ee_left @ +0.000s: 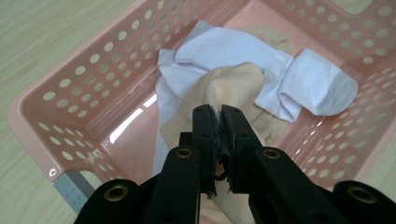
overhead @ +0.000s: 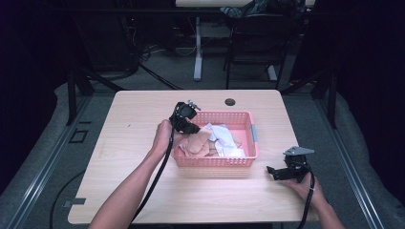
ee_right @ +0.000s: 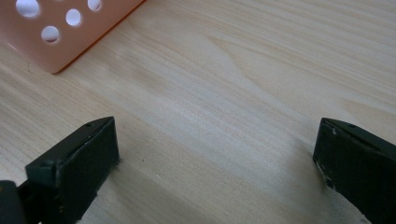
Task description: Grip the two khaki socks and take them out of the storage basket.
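Observation:
A pink perforated basket point(overhead: 250, 131) point(ee_left: 70, 93) sits mid-table with socks in it. My left gripper point(overhead: 190, 128) point(ee_left: 218, 116) hangs over the basket's left end, shut on a beige sock point(ee_left: 236, 84) point(overhead: 196, 143) that drapes down from its jaws into the basket. White socks point(ee_left: 299, 79) point(overhead: 222, 136) lie behind and beside the beige one. My right gripper point(overhead: 271, 171) point(ee_right: 215, 154) rests low over the bare table to the right of the basket's front corner, its jaws wide apart with nothing between them.
The basket's front corner point(ee_right: 51, 42) shows at the upper left of the right gripper view. A round cable hole point(overhead: 230, 101) lies near the table's far edge. Desk legs and a chair point(overhead: 258, 43) stand beyond the table.

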### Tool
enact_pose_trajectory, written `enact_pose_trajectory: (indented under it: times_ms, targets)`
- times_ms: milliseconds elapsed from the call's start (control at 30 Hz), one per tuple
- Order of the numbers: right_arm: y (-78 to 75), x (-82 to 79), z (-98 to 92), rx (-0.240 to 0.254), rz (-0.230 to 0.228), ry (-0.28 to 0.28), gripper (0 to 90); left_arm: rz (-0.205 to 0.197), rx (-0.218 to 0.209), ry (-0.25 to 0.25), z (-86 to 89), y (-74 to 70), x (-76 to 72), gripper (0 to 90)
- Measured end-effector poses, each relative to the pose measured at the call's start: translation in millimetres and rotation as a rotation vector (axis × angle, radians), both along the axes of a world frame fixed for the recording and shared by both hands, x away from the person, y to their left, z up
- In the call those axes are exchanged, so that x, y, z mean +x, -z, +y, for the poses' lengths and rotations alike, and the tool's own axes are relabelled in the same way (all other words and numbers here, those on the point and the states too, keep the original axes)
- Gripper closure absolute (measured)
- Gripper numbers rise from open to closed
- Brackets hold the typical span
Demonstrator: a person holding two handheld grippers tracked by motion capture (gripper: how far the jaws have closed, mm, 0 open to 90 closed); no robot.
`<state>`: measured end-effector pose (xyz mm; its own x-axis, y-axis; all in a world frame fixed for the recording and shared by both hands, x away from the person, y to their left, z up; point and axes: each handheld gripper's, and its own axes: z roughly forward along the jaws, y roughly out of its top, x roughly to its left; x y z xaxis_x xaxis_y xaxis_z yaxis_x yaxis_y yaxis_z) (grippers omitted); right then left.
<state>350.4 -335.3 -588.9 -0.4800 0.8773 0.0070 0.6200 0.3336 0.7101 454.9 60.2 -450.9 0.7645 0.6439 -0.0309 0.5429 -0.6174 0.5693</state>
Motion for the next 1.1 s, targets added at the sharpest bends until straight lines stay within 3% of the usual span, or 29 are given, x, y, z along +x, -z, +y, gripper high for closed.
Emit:
enact_pose_trajectory:
  times_ms: [533,1100]
  targets:
    - [-0.1,0.1,0.0,0.001,0.003,-0.003,0.0,-0.029,0.019,0.005,0.1,-33.2,3.2,84.2]
    - [-0.2,0.1,-0.1,-0.002,0.004,-0.003,0.0,-0.073,0.037,-0.019,16.7,-60.5,10.2,84.2]
